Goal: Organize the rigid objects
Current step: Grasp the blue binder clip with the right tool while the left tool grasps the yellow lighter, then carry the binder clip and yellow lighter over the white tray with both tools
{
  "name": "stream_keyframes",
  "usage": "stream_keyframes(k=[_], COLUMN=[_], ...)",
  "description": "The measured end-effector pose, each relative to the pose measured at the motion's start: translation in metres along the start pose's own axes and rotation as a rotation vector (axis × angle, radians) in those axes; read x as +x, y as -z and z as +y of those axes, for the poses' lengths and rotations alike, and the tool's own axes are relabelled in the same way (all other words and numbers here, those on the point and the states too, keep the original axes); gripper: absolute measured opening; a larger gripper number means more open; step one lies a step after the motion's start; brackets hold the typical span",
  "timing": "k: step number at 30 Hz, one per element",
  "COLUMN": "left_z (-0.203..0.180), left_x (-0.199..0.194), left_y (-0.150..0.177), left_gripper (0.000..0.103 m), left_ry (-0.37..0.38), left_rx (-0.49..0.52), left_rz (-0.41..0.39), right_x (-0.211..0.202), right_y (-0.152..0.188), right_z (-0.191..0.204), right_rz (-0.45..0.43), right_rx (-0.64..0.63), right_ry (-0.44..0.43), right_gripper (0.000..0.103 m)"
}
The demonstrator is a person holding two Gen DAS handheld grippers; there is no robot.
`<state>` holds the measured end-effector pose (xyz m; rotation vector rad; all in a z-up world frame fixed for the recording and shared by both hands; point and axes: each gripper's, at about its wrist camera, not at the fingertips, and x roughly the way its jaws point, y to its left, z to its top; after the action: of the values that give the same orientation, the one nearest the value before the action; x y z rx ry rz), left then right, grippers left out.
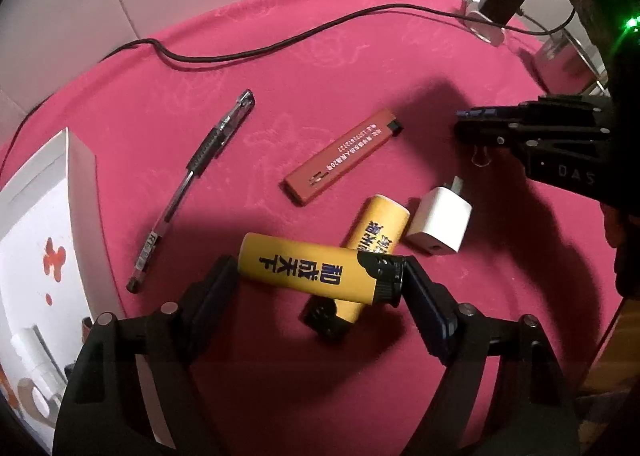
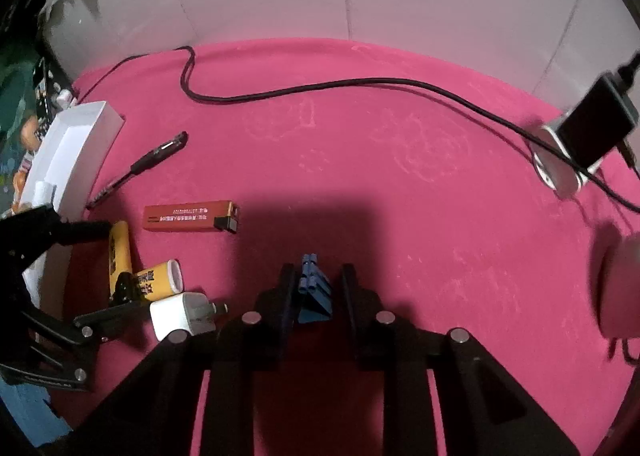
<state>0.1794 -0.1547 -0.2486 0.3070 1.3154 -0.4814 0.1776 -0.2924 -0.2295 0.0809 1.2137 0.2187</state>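
cloth (image 1: 360, 68) spreads pink under everything; box (image 1: 82, 192) at its left edge; left gripper (image 1: 320, 280) clamps a yellow lighter (image 1: 308, 266) end to end above a second lighter (image 1: 378, 228); right gripper (image 2: 315, 288) pinches a blue clip (image 2: 314, 288)

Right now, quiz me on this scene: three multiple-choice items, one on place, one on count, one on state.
1. Where is the white charger?
A on the floor
B on the pink cloth beside the yellow lighters
C hanging off the table edge

2. How many yellow lighters?
A one
B two
C three

3. The left gripper is:
A wide open, holding nothing
B closed lengthwise on the top yellow lighter
C out of view

Answers:
1. B, it lies on the cloth next to the lower one.
2. B, one lies across the other.
3. B, its fingers meet both ends.
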Motion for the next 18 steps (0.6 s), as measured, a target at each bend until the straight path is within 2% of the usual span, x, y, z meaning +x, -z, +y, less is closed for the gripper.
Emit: stream_keyframes(k=[5,11,18], left_z=[0.0,0.0,-0.009], left_x=[-0.014,-0.042,-0.067], left_y=[0.003,0.012,0.017], left_gripper=[0.082,0.082,0.082], left_ry=[0.025,0.05,0.08], left_rx=[-0.027,-0.063,-0.096], left_rz=[-0.034,-0.101,-0.17], right_x=[-0.016,-0.039,-0.064], right_y=[0.006,0.013,0.022], right_z=[-0.012,-0.014,-0.005], right_rz=[-0.014,-0.052,-0.092], right_rx=[0.066,0.132,0.139], right_ry=[-0.026,-0.058,-0.076], right_gripper=[0.013,0.013,0.013])
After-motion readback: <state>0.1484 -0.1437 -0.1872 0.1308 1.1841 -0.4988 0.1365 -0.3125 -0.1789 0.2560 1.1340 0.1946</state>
